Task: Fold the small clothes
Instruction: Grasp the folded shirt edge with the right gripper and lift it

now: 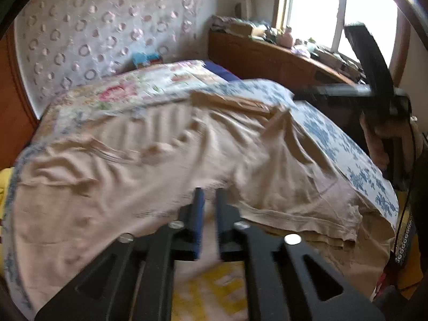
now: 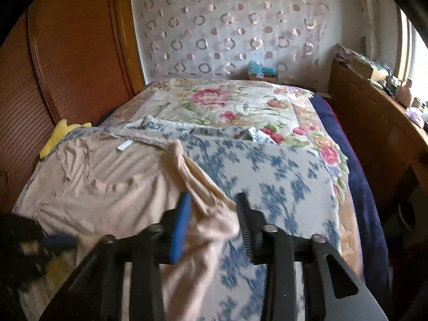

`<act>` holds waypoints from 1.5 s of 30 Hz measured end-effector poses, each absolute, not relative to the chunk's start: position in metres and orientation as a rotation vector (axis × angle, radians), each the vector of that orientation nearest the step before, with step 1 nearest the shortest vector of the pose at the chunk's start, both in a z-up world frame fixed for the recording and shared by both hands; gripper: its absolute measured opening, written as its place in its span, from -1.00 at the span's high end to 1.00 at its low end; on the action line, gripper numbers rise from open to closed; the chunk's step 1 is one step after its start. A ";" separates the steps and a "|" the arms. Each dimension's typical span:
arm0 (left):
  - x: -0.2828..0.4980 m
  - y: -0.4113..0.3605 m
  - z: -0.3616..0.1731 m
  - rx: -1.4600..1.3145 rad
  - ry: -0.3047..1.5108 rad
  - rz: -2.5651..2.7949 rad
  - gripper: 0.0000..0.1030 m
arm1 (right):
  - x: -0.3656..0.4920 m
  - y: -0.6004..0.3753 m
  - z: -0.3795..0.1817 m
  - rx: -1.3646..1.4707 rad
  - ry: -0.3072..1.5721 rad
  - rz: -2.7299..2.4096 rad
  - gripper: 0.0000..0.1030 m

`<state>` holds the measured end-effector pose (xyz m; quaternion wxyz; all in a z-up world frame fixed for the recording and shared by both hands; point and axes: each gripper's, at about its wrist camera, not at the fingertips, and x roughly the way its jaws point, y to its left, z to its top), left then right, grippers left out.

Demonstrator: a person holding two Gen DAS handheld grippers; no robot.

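On the left, a yellow cloth [image 2: 62, 136] pokes out beside the wooden wardrobe [image 2: 75, 53]. Next to it, the beige top [image 2: 107, 187] lies spread on the blue-and-white patterned cover [image 2: 281, 182] at the near end of the bed, neckline and white label toward the floral blanket [image 2: 227, 101]. It looks thin and soft, rumpled into shallow creases, with a frayed hem and a few loose threads. One sleeve or side flap is turned up along its right edge, so I'd judge the folding is barely begun: no neat fold shows yet, and the body is still to be brought over and squared.

The left gripper [image 1: 208, 195] hangs over the near hem, its jaws a narrow gap apart with nothing pinched between them. The right gripper [image 2: 212, 203] stands wider, jaws apart over the bunched right edge of the top; fabric lies between the fingers but isn't clamped.
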<state>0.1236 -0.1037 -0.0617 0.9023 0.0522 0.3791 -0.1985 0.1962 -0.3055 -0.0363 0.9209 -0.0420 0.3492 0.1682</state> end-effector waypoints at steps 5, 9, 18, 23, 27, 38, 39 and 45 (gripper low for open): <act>0.127 -0.060 -0.040 0.065 0.729 -0.335 -0.11 | 0.189 -0.316 -0.045 -0.039 0.787 0.365 0.25; 0.132 -0.022 -0.031 0.012 0.719 -0.290 -0.35 | 0.199 -0.311 -0.056 -0.021 0.836 0.378 0.25; 0.149 0.049 -0.040 0.011 0.732 -0.136 -0.36 | 0.249 -0.299 -0.059 0.022 0.890 0.374 0.25; 0.159 0.086 -0.057 0.025 0.757 -0.067 -0.36 | 0.265 -0.286 -0.057 -0.047 0.863 0.390 0.89; 0.168 0.113 -0.064 0.018 0.778 -0.024 -0.36 | 0.264 -0.287 -0.042 -0.067 0.786 0.369 0.89; 0.199 0.147 -0.083 0.004 0.838 -0.037 -0.23 | 0.269 -0.292 -0.050 -0.106 0.803 0.347 0.89; 0.203 0.146 -0.083 0.005 0.845 -0.043 -0.17 | 0.272 -0.294 -0.050 -0.104 0.807 0.346 0.89; 0.224 0.144 -0.089 -0.003 0.887 -0.067 0.03 | 0.282 -0.296 -0.057 -0.108 0.822 0.343 0.89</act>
